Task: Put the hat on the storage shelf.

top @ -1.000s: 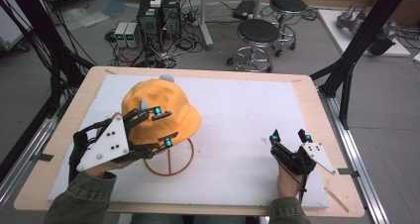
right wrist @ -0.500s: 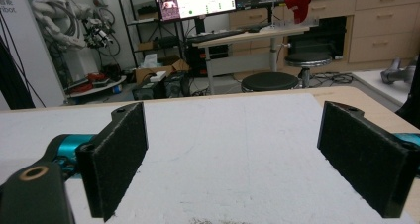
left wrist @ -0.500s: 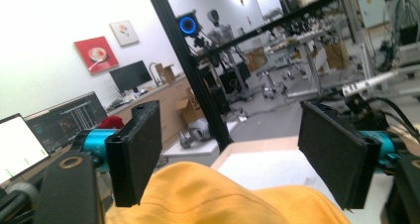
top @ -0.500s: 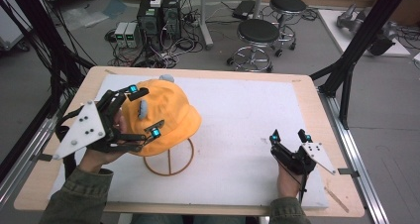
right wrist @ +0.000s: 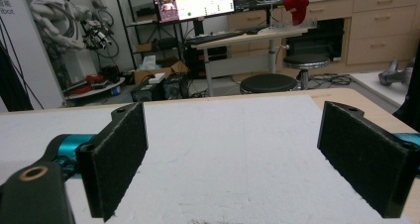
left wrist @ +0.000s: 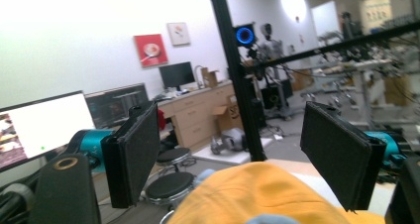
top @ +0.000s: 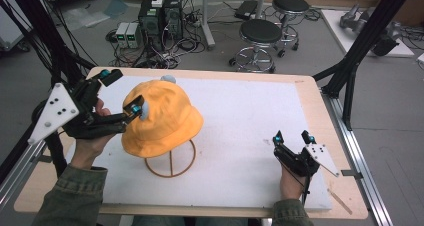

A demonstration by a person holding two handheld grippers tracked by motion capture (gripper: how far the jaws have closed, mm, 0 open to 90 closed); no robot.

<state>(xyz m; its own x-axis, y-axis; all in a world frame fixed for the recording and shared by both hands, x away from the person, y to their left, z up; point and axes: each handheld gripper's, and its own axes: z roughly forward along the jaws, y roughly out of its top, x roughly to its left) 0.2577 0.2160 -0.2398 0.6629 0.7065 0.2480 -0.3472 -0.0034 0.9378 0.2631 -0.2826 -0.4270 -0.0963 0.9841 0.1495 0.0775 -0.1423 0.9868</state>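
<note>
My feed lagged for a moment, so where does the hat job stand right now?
Done: the yellow hat sits on the wire stand. In hand: the left hand-held gripper, jaws just opened, is beside the hat, gripping nothing. The right hand-held gripper rests open on the white mat. Left: probably only pulling the left one clear.

Orange bucket hat [top: 162, 117], soft fabric with small grey-blue ears, sits brim-down on a wire stand [top: 171, 161]. It lies just right of the left gripper [top: 120, 93], crown low between the spread jaws, and well apart from the right gripper [top: 294, 136].
</note>
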